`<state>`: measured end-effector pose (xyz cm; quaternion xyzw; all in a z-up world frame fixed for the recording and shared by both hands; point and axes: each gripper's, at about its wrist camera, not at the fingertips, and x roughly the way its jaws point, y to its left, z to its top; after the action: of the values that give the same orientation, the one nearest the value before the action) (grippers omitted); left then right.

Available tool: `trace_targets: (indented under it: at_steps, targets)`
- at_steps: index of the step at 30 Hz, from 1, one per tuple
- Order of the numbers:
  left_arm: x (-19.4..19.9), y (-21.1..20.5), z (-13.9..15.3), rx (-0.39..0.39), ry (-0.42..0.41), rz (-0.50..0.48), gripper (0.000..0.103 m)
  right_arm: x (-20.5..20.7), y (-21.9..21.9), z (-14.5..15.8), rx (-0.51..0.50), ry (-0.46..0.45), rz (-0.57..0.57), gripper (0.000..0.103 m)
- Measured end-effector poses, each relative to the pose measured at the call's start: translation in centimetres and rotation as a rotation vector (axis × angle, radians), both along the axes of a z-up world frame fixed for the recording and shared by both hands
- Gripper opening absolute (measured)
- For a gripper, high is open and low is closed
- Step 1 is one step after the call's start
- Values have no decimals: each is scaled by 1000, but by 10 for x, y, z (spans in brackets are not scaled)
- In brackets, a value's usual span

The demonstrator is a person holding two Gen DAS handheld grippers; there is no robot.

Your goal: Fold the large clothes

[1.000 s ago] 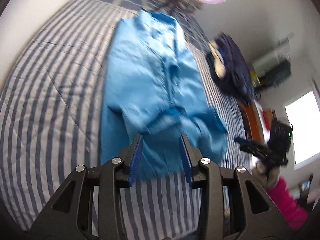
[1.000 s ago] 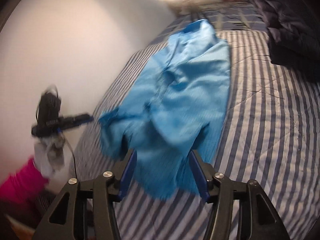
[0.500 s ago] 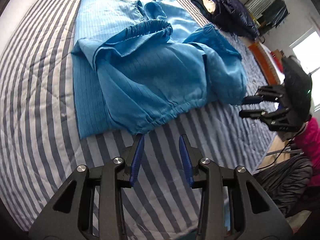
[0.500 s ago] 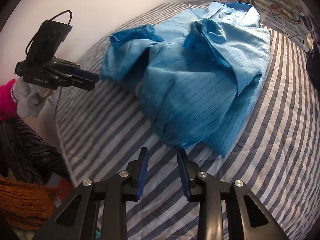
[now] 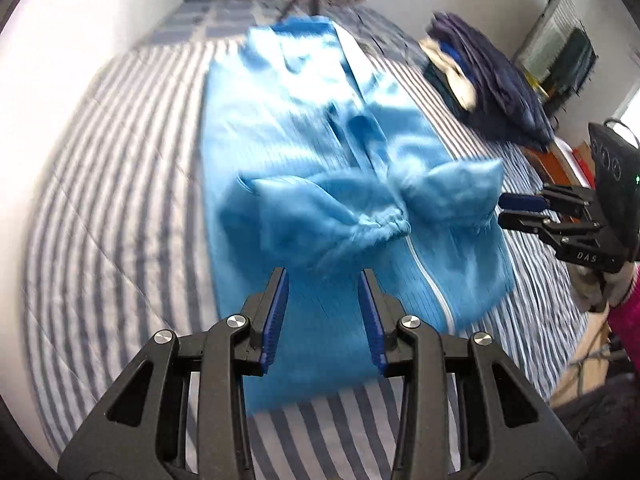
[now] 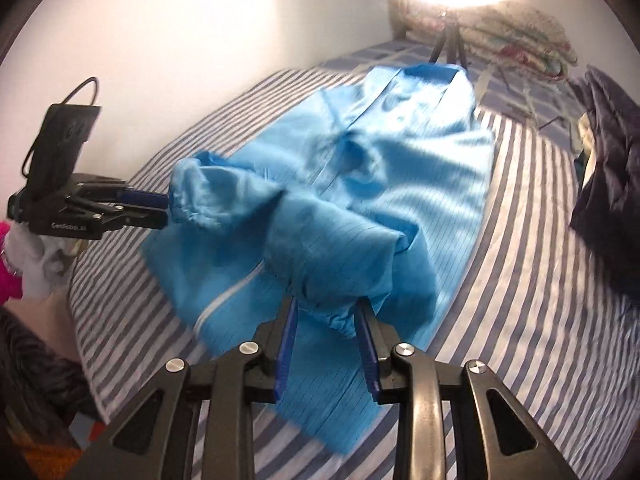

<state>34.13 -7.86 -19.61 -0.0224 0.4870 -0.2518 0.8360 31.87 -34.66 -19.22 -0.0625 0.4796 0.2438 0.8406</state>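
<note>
The blue jacket [image 5: 320, 184] you are folding lies spread along the striped bed [image 5: 120, 168], collar toward the far end and hem toward you, its white zip running down the front. Both sleeves are already brought in across the chest, their elastic cuffs bunched near the middle. The fabric looks thin, light and slick, with a sheen; judge it as limp cloth that will slide over itself and sag from any single pinch. So take it at a hem corner or a seamed edge, where the layers are thicker, rather than in the smooth middle, and lift both corners together so the fold does not skew.

Your left gripper [image 5: 323, 312] hangs over the lower body of the jacket just below the folded sleeves, its blue pads standing apart with nothing between them. In the right wrist view, your right gripper [image 6: 326, 336] sits just at the near fold of the right sleeve; its jaws have just been closing, and a lump of blue cloth shows between the pads, but whether they press on it you cannot tell from here. Across the bed, each gripper appears in the other's view beside a cuff.

A dark pile of clothes [image 5: 492, 84] lies well apart on the far side, and a tripod [image 6: 448, 44] stands beyond the collar.
</note>
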Motion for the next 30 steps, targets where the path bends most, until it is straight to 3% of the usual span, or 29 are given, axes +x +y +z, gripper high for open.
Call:
trace_targets:
  at_steps: [4,8,12,14,17,22,30]
  targets:
    - [11,18,11,-57,-39,75,36,27,-6,6,-31,-48,-95,30]
    - [7,18,6,-57,-30,17,36,33,-26,10,51,-45,-168,33]
    - [-1,9,-9,-50,27,-89,36,10,-34,10,87,-28,-106,32]
    - [-3,1,-21,-9,49,-126,36,-3,-34,4,116,22,-38,29]
    - [3,-7,-33,37,68,-130,36,-12,-22,-15,64,71,50,26]
    - [33,-13,-36,77,19,-74,36,0,-2,-41,-11,93,92,26]
    - [96,-12,-21,37,-48,49,36,61,-9,-38,7,38,-36,26]
